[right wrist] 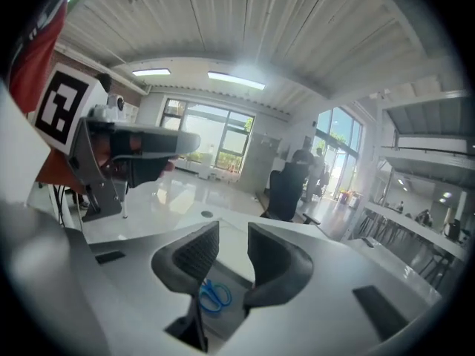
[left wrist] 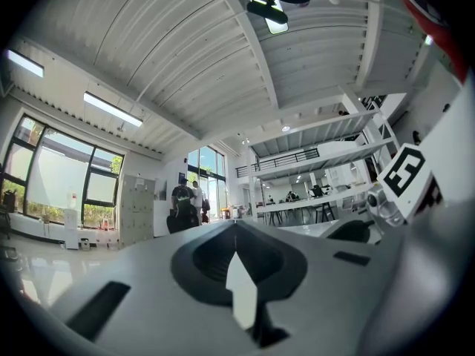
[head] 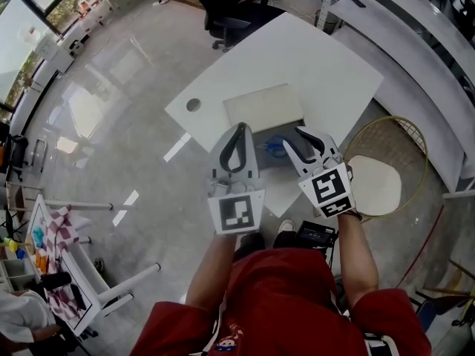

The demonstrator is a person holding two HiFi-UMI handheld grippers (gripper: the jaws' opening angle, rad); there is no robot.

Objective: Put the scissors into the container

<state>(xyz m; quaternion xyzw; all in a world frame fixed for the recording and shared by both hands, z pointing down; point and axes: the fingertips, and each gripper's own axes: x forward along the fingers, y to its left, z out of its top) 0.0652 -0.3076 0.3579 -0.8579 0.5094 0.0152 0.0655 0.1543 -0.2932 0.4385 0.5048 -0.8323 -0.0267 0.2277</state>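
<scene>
Now, my right gripper (right wrist: 233,228) has its fingers spread with nothing between them. Through this gap I see the blue scissors (right wrist: 215,295) lying flat below the fingertips, on a grey patch at the near edge of the white table (head: 319,58). I think the gripper is aimed this way to come down over them. The left gripper (left wrist: 236,227) has its fingers pressed together, empty, pointing out into the room; probably it only waits aside. Just beyond the right fingertips lies a pale rectangle, which I take for the container (head: 263,106); whether the grey patch belongs to it, I cannot tell. Nothing stands between fingers and scissors. Far beyond the fingertips is an office chair (right wrist: 286,188).
</scene>
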